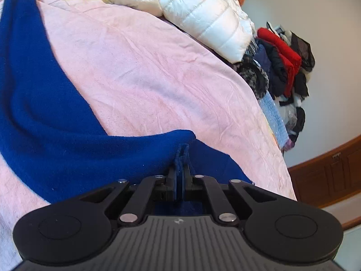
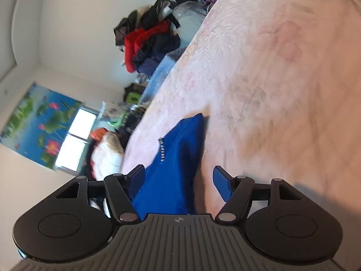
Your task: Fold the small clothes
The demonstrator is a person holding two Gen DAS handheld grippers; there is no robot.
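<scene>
A royal-blue knit garment [image 1: 45, 117] lies on the pink bedspread [image 1: 146, 67]. My left gripper [image 1: 179, 169] is shut on a bunched edge of it, and the cloth stretches away to the upper left. In the right wrist view a corner of the same blue garment [image 2: 178, 158] lies between the fingers of my right gripper [image 2: 179, 178], whose jaws stand wide apart. The blue pads [image 2: 222, 184] do not press the cloth. That view is motion-blurred.
A white puffer jacket [image 1: 203, 15] lies at the far side of the bed. A pile of red and dark clothes [image 1: 284, 67] stands against the wall beyond the bed edge, also in the right wrist view [image 2: 146, 43]. A wooden skirting [image 1: 327, 171] runs low at right.
</scene>
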